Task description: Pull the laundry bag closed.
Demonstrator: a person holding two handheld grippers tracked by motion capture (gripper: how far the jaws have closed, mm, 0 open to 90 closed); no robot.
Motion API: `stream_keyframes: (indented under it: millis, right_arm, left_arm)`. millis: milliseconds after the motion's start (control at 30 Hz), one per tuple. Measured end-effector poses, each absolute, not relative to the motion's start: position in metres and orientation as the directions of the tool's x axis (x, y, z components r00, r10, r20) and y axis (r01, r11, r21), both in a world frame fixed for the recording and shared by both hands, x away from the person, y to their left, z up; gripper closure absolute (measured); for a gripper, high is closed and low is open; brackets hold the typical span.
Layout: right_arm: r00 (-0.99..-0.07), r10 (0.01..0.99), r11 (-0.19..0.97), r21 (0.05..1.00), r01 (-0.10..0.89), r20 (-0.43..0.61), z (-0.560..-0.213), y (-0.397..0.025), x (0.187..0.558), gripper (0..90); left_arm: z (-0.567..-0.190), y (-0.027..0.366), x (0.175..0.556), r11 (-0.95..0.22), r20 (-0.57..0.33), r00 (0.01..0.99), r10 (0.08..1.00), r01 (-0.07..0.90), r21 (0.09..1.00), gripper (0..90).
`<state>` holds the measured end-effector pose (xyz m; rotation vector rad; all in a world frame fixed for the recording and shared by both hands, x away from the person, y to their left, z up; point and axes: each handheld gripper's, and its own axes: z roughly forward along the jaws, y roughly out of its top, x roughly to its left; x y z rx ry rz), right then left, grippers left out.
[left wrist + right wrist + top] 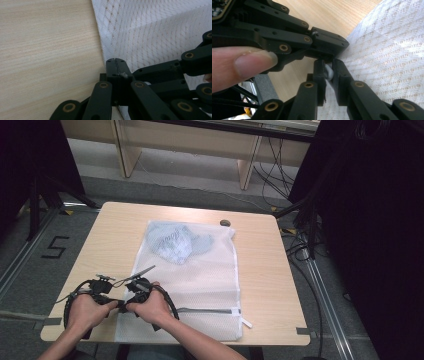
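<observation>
A white mesh laundry bag [200,275] lies flat on the wooden table [107,237], with a pale blue-grey garment [175,242] inside its far end. A grey zipper line [210,310] runs along the near end. Both grippers meet at the bag's near left corner. My left gripper [118,304] [115,63] has its jaws pressed together on the bag's edge [102,50]. My right gripper [127,303] [327,71] is shut on a small grey-white piece [329,72] at that edge. The mesh [387,50] spreads to the right in the right gripper view.
A small dark round object [225,223] sits near the table's far edge. Bare wood lies left and right of the bag. Beyond the table are a light wooden desk [190,140], floor cables [272,175] and black stand legs [50,195].
</observation>
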<state>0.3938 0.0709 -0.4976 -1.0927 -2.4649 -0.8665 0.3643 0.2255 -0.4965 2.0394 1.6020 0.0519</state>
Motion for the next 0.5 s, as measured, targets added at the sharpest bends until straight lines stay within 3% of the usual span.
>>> stream_keyframes:
  millis: [500]
  right_arm:
    - [-0.652,0.612,0.514,0.402,0.758,0.447,-0.4928,0.067,0.3867,86.9]
  left_arm:
    - [-0.496,0.2169,0.3595,-0.183,-0.227,0.315,0.921,0.868,0.462,89.9]
